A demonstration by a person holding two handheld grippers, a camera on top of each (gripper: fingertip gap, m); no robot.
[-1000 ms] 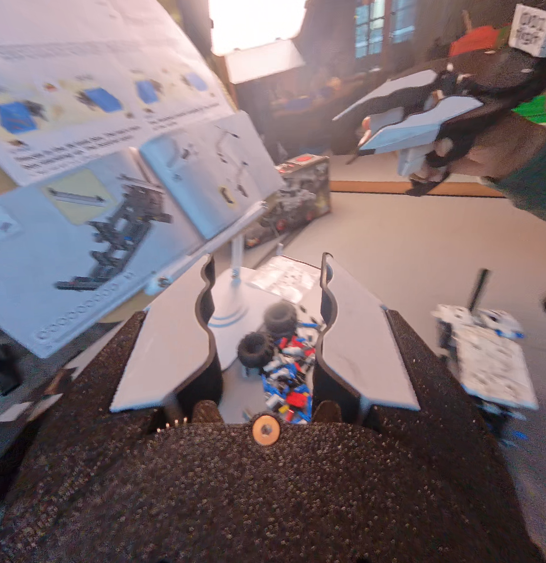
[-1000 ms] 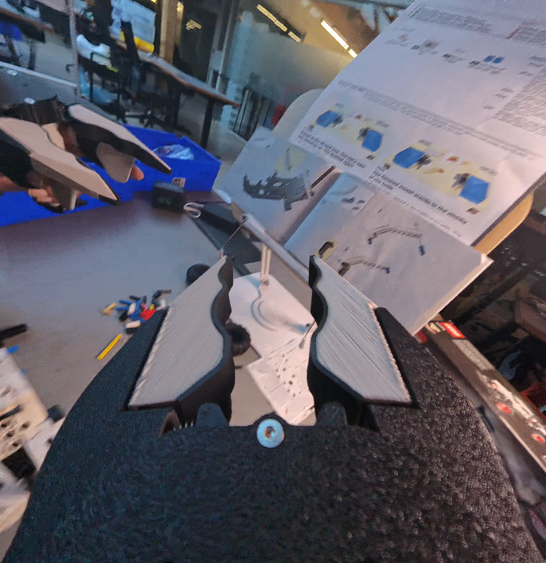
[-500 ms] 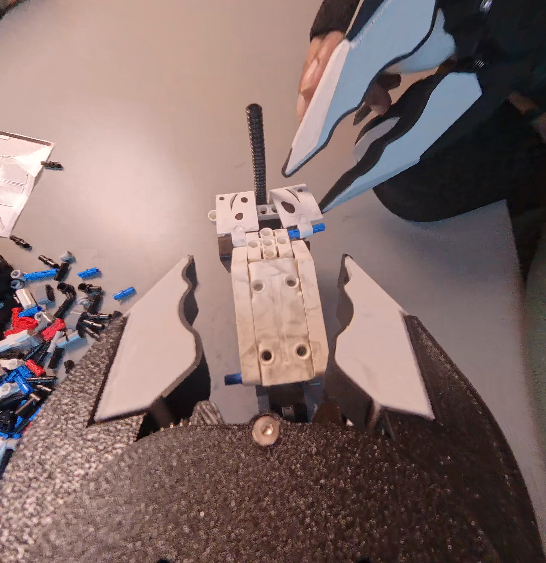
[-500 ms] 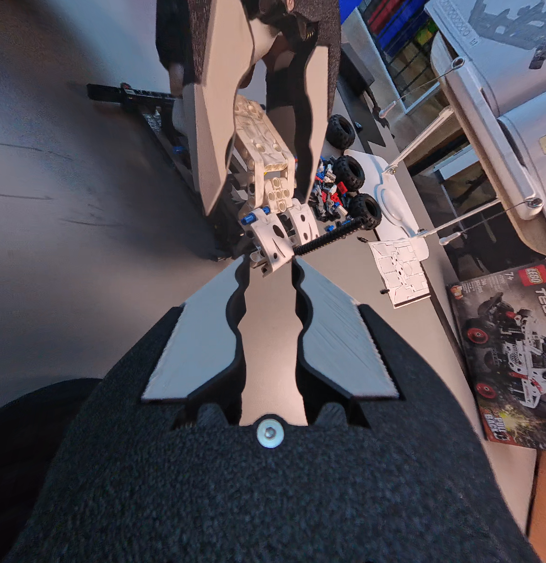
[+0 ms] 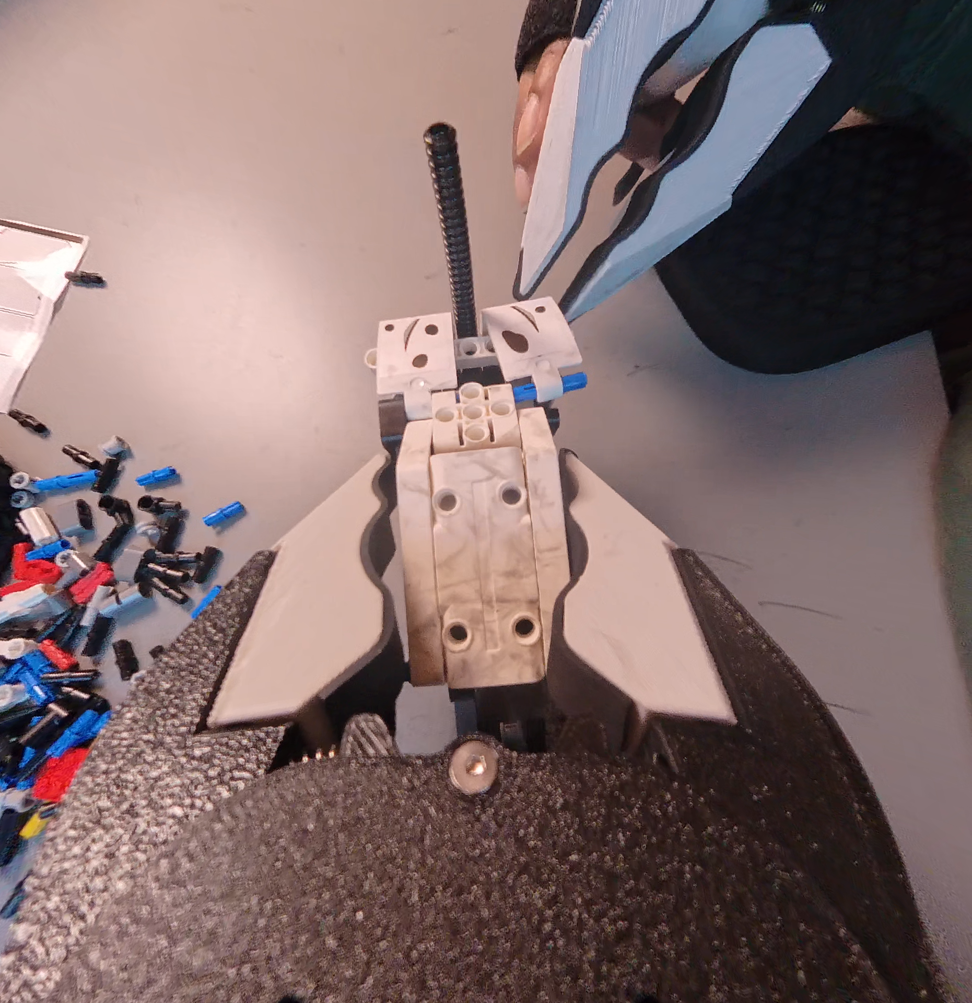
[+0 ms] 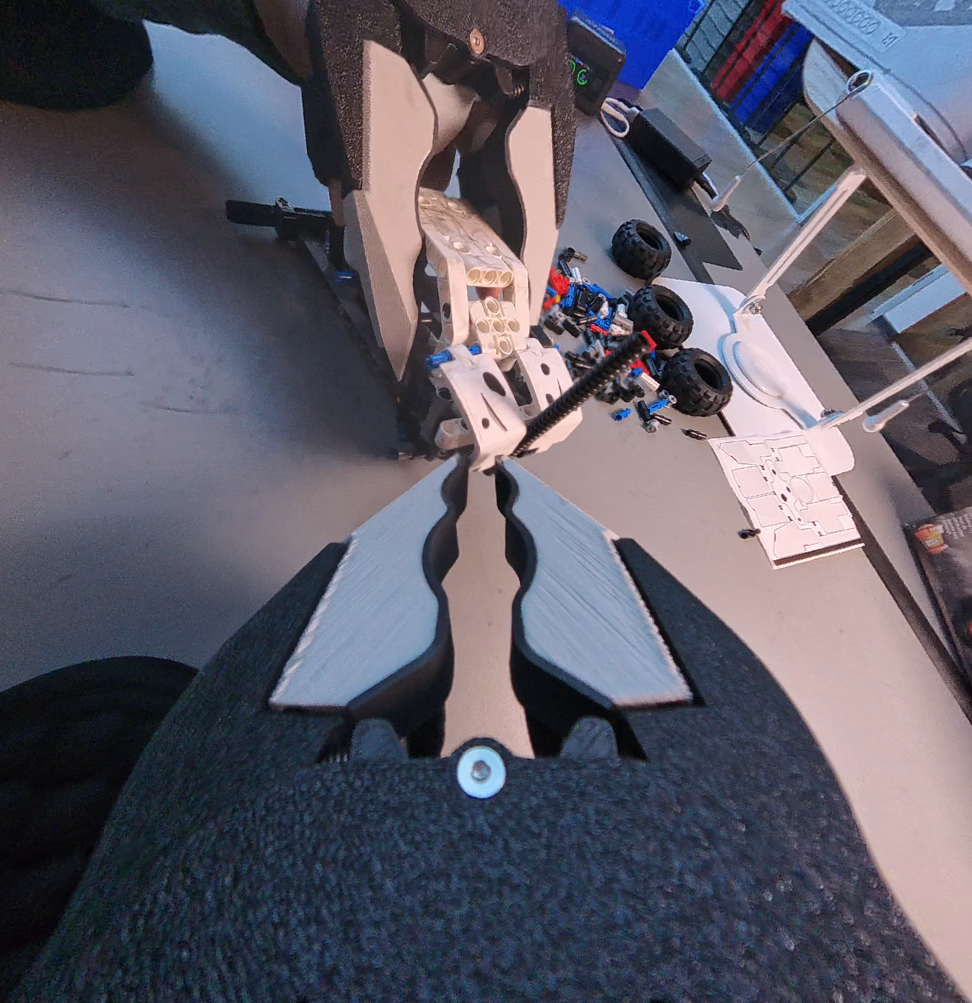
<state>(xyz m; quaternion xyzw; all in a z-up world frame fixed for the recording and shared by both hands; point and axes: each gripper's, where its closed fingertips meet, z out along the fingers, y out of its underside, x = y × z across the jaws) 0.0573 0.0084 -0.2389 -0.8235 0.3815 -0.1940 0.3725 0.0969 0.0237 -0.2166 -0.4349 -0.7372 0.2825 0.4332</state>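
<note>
While the left wrist view looks down its own fingers, the left gripper (image 5: 475,458) is pressed against both flanks of the white marbled brick model (image 5: 486,570), which stands on the grey table (image 5: 228,163). A black ribbed hose (image 5: 451,217) runs out from the model's far end. The right gripper (image 5: 543,301) comes in at that same end, its tips just over one curved white panel. To the left of the model lies a pile of loose parts (image 5: 65,597), and beyond the pile a white sticker sheet (image 5: 17,304).

Seen from the right wrist view, the right gripper (image 6: 481,461) has its fingers drawn nearly together with a thin gap. Its tips meet the lower edge of the model's (image 6: 472,271) near panel, though I cannot tell whether they actually pinch it. Behind the model the left gripper (image 6: 472,342) straddles it from above. Right of the model sit three black tyres (image 6: 660,315) among the small parts, and farther right a stand's white base (image 6: 760,358).
</note>
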